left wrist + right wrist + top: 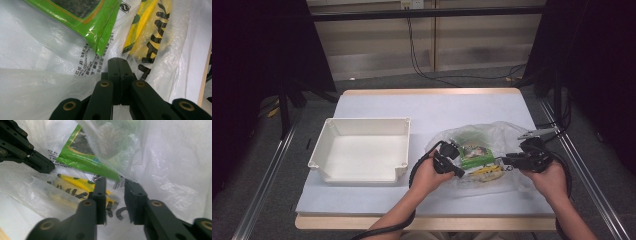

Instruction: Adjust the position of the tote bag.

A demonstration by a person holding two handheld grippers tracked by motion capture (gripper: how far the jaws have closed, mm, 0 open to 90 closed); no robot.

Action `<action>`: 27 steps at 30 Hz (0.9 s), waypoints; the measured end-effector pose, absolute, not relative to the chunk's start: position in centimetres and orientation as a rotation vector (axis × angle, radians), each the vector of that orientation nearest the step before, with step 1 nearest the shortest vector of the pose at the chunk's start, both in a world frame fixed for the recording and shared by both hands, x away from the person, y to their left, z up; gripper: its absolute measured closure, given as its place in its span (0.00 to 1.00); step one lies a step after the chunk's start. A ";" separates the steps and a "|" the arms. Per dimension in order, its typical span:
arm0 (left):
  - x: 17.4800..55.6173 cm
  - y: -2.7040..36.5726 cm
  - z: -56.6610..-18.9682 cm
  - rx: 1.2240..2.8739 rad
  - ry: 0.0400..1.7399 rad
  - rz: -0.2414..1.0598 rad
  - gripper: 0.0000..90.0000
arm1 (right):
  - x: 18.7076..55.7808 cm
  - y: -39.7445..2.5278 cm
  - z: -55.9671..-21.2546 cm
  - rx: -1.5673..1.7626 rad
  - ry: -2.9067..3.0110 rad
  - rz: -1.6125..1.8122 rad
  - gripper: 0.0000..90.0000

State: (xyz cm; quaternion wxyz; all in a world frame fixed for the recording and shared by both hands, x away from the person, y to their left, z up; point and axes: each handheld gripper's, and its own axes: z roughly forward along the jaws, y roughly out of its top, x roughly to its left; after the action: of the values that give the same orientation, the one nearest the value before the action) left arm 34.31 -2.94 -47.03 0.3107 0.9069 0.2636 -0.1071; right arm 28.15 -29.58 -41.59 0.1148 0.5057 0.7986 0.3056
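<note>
A: State of each hand-held gripper?

B: The left hand-held gripper (119,65) has its jaws pressed together, and the film of the clear plastic bag (507,131) appears to be pinched between them. The right hand-held gripper (115,185) has its jaws parted, with bag film in and around the gap, nothing clamped.

A: Where are the contents?

B: Inside the bag, on the desk (432,107), between the two hand-held grippers. The green packet (82,15) lies just beyond the left tips; the yellow packet (75,184) lies directly ahead of the right jaws. The white tray (362,122) stands well apart, on the far side of the left hand-held gripper.

A: Recommended procedure?

B: Judged step: opening the bag to extract a packet. Keep the left pinch on film alone, hold the mouth taut, and close the right jaws on a packet edge, not on loose film.

A: Appearance?

B: Bag: thin, crinkled, printed with small black text. Green packet: glossy, with a dark panel. Yellow packet: bold black lettering.
</note>
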 end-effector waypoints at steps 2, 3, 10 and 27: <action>34.3 -3.0 -47.0 2.394 0.696 -0.283 1.00 | 28.2 -29.7 -41.5 1.489 2.342 0.908 0.92; 34.3 -3.0 -47.0 2.393 0.697 -0.284 1.00 | 28.2 -29.8 -41.3 1.495 2.342 0.912 0.95; 34.3 -3.0 -47.0 2.395 0.692 -0.278 1.00 | 28.0 -29.7 -40.5 1.465 2.344 0.965 1.00; 34.3 -2.8 -46.3 2.384 0.681 -0.321 1.00 | 28.2 -27.8 -41.0 1.440 2.415 0.983 1.00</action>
State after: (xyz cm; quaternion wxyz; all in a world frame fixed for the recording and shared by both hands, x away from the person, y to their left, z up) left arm 34.31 -2.83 -46.28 0.3151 0.9050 0.2585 -0.1219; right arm 28.22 -27.82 -40.99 0.0814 0.4820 0.8081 0.3288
